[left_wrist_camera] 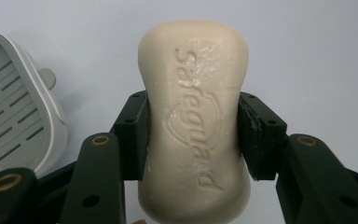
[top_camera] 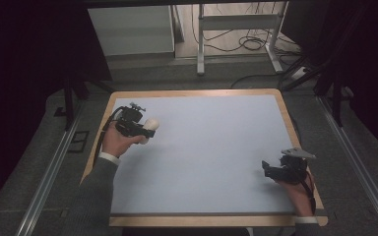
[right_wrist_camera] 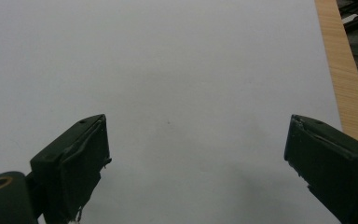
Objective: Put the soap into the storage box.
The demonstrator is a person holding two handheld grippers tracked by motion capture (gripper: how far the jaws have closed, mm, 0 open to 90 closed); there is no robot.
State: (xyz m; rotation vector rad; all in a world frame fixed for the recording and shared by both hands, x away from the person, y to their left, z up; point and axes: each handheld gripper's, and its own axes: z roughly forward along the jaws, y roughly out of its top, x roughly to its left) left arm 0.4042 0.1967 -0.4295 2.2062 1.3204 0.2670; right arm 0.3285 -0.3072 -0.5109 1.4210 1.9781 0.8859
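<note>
Left tool point(left_wrist_camera: 193, 135) clamps a bar of soap point(left_wrist_camera: 195, 121).
Soap dish point(left_wrist_camera: 14, 107) lies just beside the soap; right tool point(right_wrist_camera: 196, 163) gapes wide.

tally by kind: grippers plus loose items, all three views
Grippers: 2, left gripper clamped on the soap, right gripper open over bare mat
Soap bars: 1, cream soap bar
Soap dishes: 1, grey slotted soap dish
Total: 4

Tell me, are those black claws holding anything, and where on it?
The left gripper clamps a cream, embossed soap bar across its narrow waist, pads on both long sides. The right gripper stands open, holding nothing.
</note>
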